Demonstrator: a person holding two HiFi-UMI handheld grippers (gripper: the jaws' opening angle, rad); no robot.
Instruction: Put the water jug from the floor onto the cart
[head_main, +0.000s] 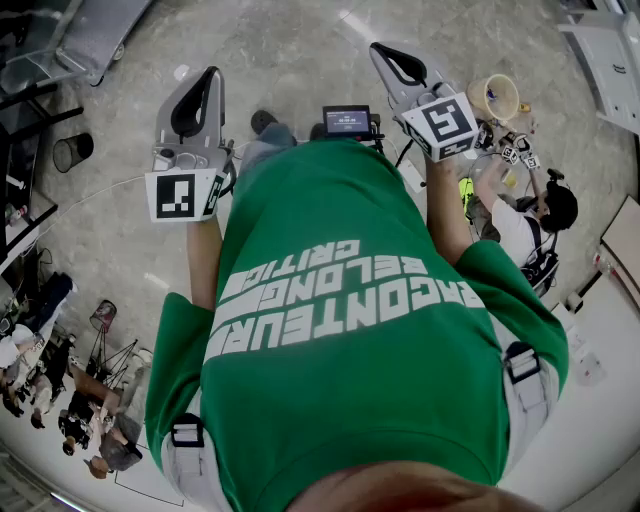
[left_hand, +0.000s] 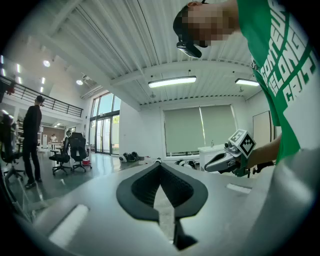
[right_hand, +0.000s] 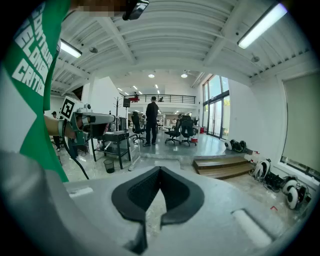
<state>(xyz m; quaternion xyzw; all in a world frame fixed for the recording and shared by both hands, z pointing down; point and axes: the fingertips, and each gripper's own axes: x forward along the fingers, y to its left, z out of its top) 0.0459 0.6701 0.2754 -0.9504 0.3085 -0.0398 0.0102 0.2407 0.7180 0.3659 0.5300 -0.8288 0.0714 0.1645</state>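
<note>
I find no water jug and no cart that I can name in any view. Both grippers are held up at chest height in front of a person in a green shirt (head_main: 350, 330). My left gripper (head_main: 208, 76) points level, its black jaws (left_hand: 160, 165) meeting at the tips with nothing between them. My right gripper (head_main: 382, 50) tilts slightly down, its jaws (right_hand: 160, 170) closed and empty too. Each gripper shows in the other's view: the right gripper (left_hand: 222, 161) and the left gripper (right_hand: 95, 118).
A pale round container (head_main: 494, 97) lies on the floor near a crouching person (head_main: 535, 220). A black waste bin (head_main: 72, 152) stands at the left. A black trolley table (right_hand: 114, 137), low wooden steps (right_hand: 225, 165), office chairs (left_hand: 70, 150) and standing people (right_hand: 151, 120) are around.
</note>
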